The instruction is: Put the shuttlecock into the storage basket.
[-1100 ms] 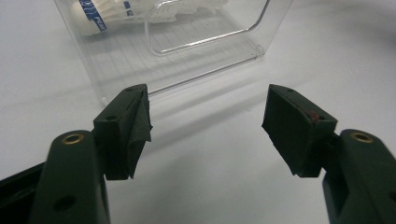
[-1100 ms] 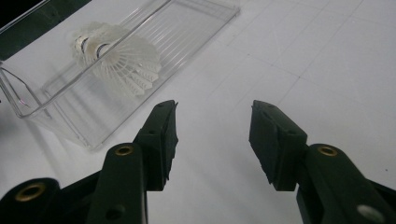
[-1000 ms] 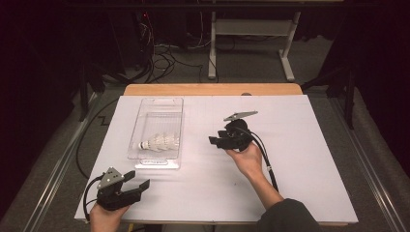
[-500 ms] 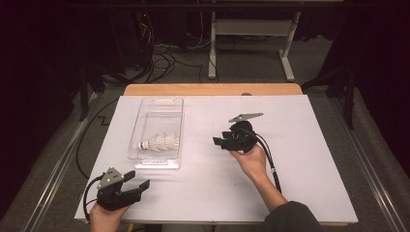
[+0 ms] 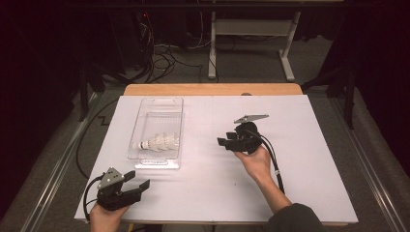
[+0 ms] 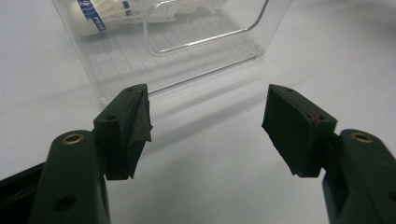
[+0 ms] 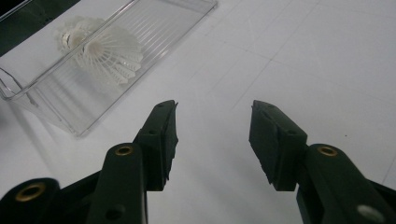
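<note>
A clear plastic tray (image 5: 145, 104) lies on the white table, left of centre, with white feathered shuttlecocks (image 5: 159, 142) on their sides in its near half. My left gripper (image 5: 138, 180) rests at the front left corner, jaws open and empty, pointing toward the tray's near end (image 6: 187, 65). A blue-banded shuttlecock cork (image 6: 100, 14) shows through the tray wall, past the left gripper (image 6: 205, 112). My right gripper (image 5: 225, 141) hovers right of the tray, open, aimed left at it. Nothing but bare table lies between the jaws of the right gripper (image 7: 212, 126); the shuttlecocks (image 7: 109, 53) lie beyond, inside the tray (image 7: 177, 28).
The white table sheet (image 5: 314, 159) stretches wide to the right of my right hand. A wooden edge (image 5: 212, 89) runs along the far side. Behind it stand a desk frame (image 5: 251, 29) and cables (image 5: 159, 55) on a dark floor.
My right gripper has drifted slightly to the right, away from the tray, jaws as wide as before. The left gripper has stayed still.
</note>
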A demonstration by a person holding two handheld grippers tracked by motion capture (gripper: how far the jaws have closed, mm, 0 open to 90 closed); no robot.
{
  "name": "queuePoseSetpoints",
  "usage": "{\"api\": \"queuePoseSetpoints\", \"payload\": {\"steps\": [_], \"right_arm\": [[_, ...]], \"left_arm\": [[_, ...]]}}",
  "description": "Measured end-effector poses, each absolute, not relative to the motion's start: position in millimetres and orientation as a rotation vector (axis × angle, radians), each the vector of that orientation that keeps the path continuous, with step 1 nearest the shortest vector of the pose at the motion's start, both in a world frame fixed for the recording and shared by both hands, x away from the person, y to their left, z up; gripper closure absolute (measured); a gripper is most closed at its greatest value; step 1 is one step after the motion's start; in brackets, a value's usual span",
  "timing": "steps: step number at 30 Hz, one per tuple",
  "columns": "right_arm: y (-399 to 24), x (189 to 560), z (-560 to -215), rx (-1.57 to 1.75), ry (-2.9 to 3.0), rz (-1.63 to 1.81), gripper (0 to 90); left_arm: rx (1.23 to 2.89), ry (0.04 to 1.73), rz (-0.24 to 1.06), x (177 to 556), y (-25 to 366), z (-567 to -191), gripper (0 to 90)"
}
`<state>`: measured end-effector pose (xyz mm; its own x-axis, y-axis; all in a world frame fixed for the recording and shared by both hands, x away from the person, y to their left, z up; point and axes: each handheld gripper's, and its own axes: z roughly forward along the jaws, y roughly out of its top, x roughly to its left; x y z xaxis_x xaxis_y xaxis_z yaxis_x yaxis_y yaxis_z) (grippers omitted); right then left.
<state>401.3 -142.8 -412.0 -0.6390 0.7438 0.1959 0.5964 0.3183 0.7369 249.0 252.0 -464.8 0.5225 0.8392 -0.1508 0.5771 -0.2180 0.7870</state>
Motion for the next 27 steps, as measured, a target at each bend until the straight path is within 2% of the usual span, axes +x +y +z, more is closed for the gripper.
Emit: {"api": "queuePoseSetpoints", "payload": {"steps": [27], "right_arm": [[-163,394,-418,1.274,2.373,1.230,52.0]], "left_arm": [[1.913,1.163,0.388,249,252,-465,33.0]]}}
